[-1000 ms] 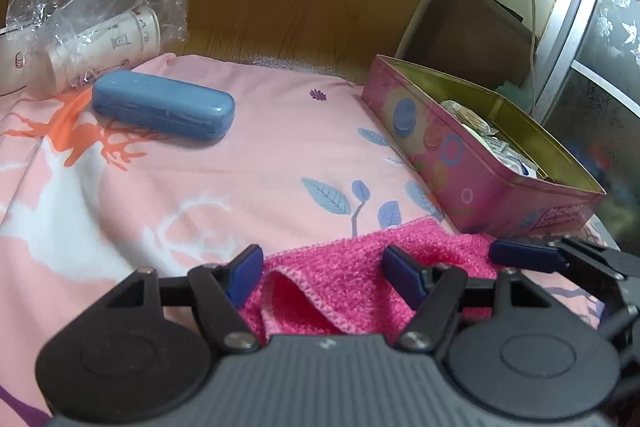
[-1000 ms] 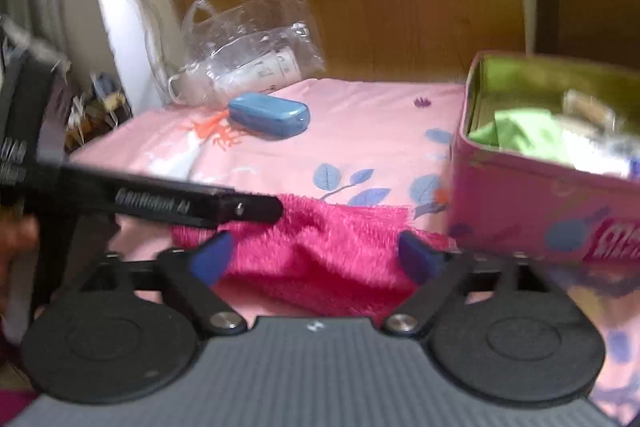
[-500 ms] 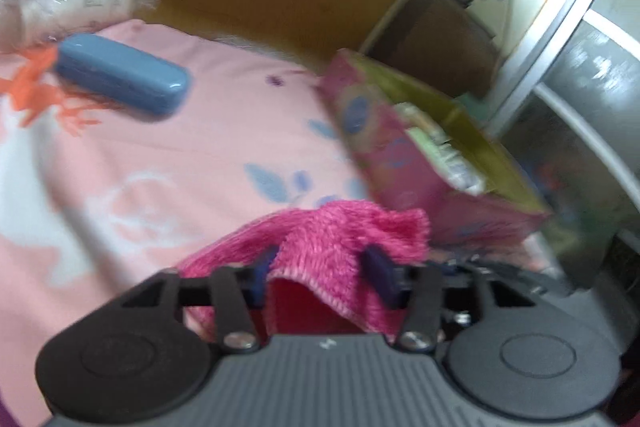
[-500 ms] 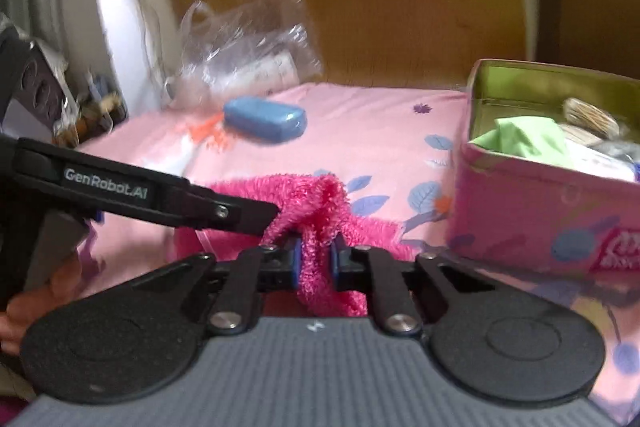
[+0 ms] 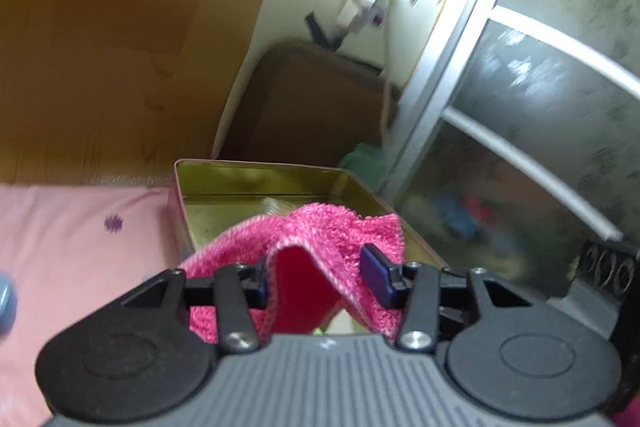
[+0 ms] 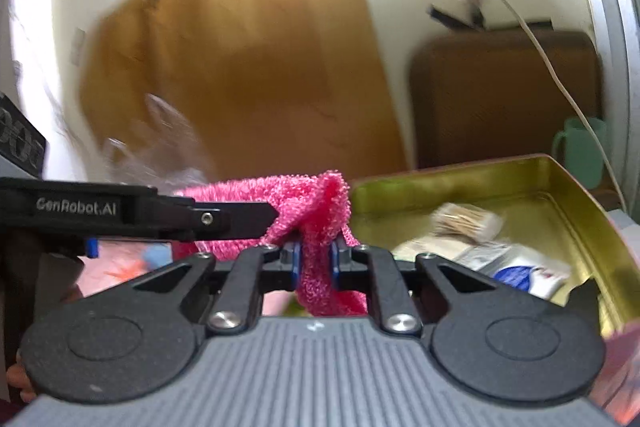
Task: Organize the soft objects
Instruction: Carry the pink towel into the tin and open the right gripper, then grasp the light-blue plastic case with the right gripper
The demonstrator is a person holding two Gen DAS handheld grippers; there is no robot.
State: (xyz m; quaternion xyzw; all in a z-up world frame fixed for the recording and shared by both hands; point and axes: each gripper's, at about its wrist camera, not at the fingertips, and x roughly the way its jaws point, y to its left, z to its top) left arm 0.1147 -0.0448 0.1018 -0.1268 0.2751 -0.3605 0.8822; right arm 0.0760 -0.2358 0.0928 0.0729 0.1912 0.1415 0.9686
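Towel: we are holding the pink towel off the pink bedspread, both ends pinched, above the open tin.
Left gripper: we are seeing its blue pads pressing a loose fold of towel, jaws part closed after just closing.
Right gripper: we are seeing it nearly closed, squeezing a bunched strip of towel.
Tin: we are seeing blurred packets lying inside.

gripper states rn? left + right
Left gripper: jaws closed on a fold of the pink towel.
Right gripper: jaws closed on the same towel.
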